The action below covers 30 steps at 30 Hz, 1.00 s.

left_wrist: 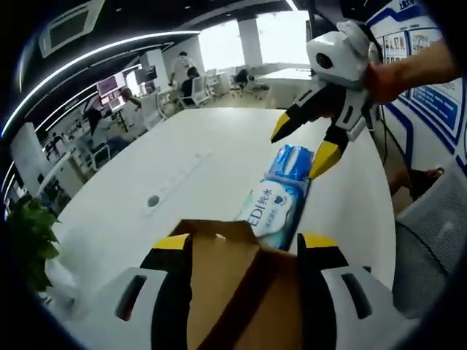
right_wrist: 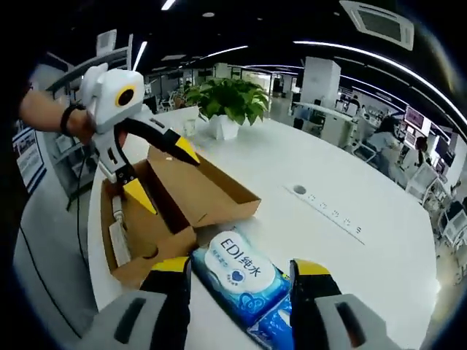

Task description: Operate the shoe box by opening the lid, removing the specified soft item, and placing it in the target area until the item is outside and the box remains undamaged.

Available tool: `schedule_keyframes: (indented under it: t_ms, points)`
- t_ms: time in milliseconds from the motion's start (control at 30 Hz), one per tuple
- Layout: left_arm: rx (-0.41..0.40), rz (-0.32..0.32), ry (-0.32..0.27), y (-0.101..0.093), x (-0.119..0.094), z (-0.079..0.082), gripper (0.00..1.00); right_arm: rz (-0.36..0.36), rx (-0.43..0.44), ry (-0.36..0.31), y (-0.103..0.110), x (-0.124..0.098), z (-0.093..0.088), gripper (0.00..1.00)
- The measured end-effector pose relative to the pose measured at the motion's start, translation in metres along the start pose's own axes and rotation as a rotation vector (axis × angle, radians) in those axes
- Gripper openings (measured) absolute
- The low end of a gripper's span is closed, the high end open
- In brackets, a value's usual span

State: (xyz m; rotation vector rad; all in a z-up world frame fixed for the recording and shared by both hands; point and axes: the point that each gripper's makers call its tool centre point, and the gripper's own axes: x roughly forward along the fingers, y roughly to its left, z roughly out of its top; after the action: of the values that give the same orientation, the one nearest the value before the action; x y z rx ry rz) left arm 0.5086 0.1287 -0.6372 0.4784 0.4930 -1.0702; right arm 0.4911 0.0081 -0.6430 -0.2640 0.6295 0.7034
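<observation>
The brown cardboard shoe box (right_wrist: 139, 244) lies open near the table edge, its lid (right_wrist: 211, 191) folded up and back. My left gripper (right_wrist: 160, 173) is open, one jaw on each side of the lid's edge; in the left gripper view the lid (left_wrist: 233, 284) fills the space between the jaws of that gripper (left_wrist: 244, 244). A blue and white soft pack of wet wipes (right_wrist: 237, 273) lies on the white table beside the box, outside it. My right gripper (right_wrist: 241, 270) is open with the pack (left_wrist: 277, 204) between its jaws, hovering just over it (left_wrist: 303, 146).
A white strip (right_wrist: 117, 237) lies inside the box. A potted plant (right_wrist: 230, 102) and a glass (right_wrist: 190, 127) stand at the table's end. A round cable port (right_wrist: 299, 189) sits mid-table. A mesh chair (left_wrist: 430, 240) stands alongside, with office desks and people beyond.
</observation>
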Motion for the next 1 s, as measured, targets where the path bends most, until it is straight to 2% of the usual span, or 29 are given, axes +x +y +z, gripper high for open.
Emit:
schedule_keyframes:
  t_ms: [67,267,367,433,600,767,1000]
  points:
    - [-0.009,0.012,-0.001,0.003,-0.01,-0.008,0.58,-0.023,-0.007,-0.029,0.004,0.001,0.007,0.52]
    - [-0.027,0.028,0.017,0.012,-0.031,-0.033,0.58,-0.017,0.017,-0.075,0.024,0.008,0.016,0.52]
    - [-0.052,0.045,0.002,0.017,-0.045,-0.038,0.58,-0.009,0.02,-0.076,0.038,0.011,0.017,0.52]
    - [-0.059,0.055,0.001,0.02,-0.051,-0.043,0.58,-0.009,0.022,-0.076,0.037,0.015,0.018,0.52]
    - [-0.095,0.08,-0.004,0.024,-0.068,-0.06,0.58,0.005,0.03,-0.082,0.054,0.016,0.021,0.53]
    - [-0.116,0.095,0.003,0.02,-0.084,-0.081,0.58,0.01,0.046,-0.103,0.064,0.018,0.025,0.53]
    - [-0.158,0.115,-0.007,0.016,-0.101,-0.097,0.58,0.033,0.048,-0.091,0.086,0.024,0.02,0.53]
